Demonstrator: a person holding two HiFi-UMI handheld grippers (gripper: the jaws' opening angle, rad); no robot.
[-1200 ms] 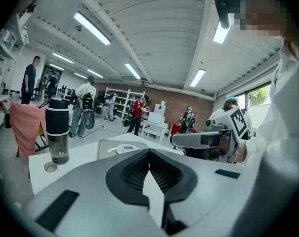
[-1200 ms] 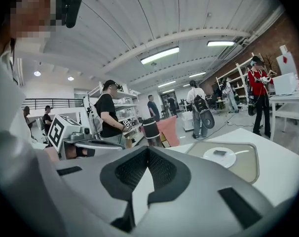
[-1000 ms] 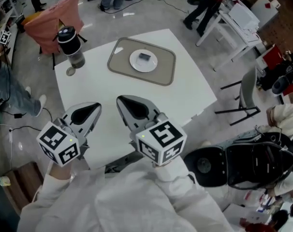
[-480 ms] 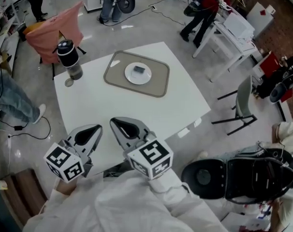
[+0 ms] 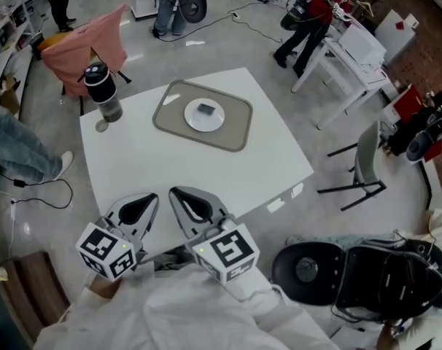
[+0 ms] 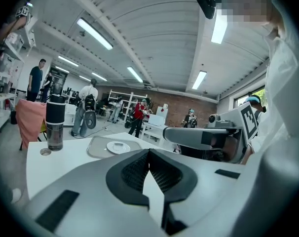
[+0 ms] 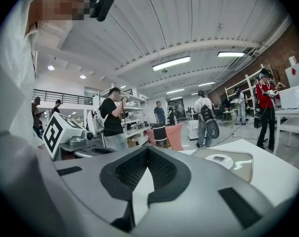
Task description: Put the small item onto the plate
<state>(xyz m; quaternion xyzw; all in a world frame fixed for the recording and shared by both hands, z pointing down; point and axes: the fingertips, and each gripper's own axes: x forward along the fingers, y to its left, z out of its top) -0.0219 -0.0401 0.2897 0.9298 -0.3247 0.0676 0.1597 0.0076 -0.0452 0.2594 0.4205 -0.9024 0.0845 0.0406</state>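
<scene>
A busy workshop spreads round a white square table (image 5: pixel 206 173) that fills the middle of the head view, with people standing by benches along the top edge. On the upper half of the table lies a grey tray (image 5: pixel 235 126), and on it a white plate (image 5: pixel 191 119) with the small item (image 5: pixel 206 110), a dark flat block, resting at its middle. A black-capped bottle (image 5: pixel 102 90) stands at the table's upper left corner, well apart from the tray. My left gripper (image 5: pixel 149 198) and right gripper (image 5: pixel 177 193) sit side by side at the bottom of the frame over the near edge. In each gripper view the jaws are pressed together with nothing between them. From both tools the item lies straight up the frame and slightly right, well apart, and the right gripper is a little nearer. The block's long side seems to run left to right in the frame, though it is too small to be sure. Since it already rests on the plate, I judge the placing done and no reach needed.
</scene>
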